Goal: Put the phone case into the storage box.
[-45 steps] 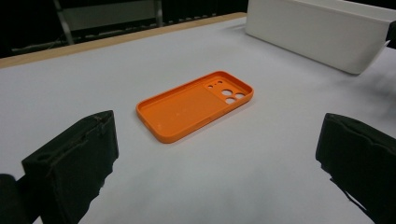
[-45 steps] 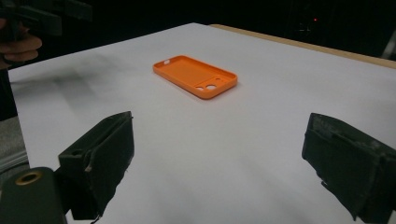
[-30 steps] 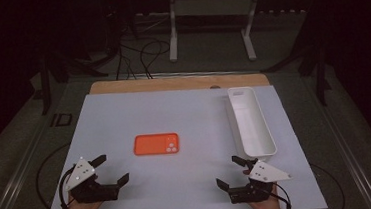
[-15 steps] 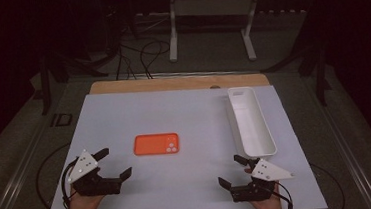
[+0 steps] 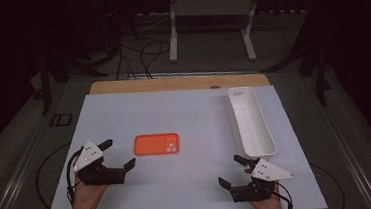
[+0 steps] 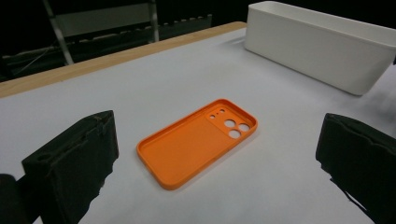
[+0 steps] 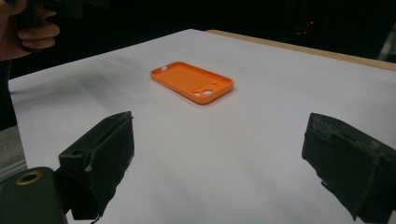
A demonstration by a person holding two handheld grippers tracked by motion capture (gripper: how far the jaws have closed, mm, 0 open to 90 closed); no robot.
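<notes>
Since the earlier frames, the left gripper has edged up and rightward toward the orange phone case, left of centre in the high view. That case lies flat on the white table, hollow side up, camera cutouts at its right end. Both grippers are spread wide, holding and touching nothing; the right gripper sits at lower right, just below the white tray.

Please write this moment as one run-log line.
left gripper: open, near orange plastic phone case | right gripper: open | case: flat on white table, untouched
</notes>
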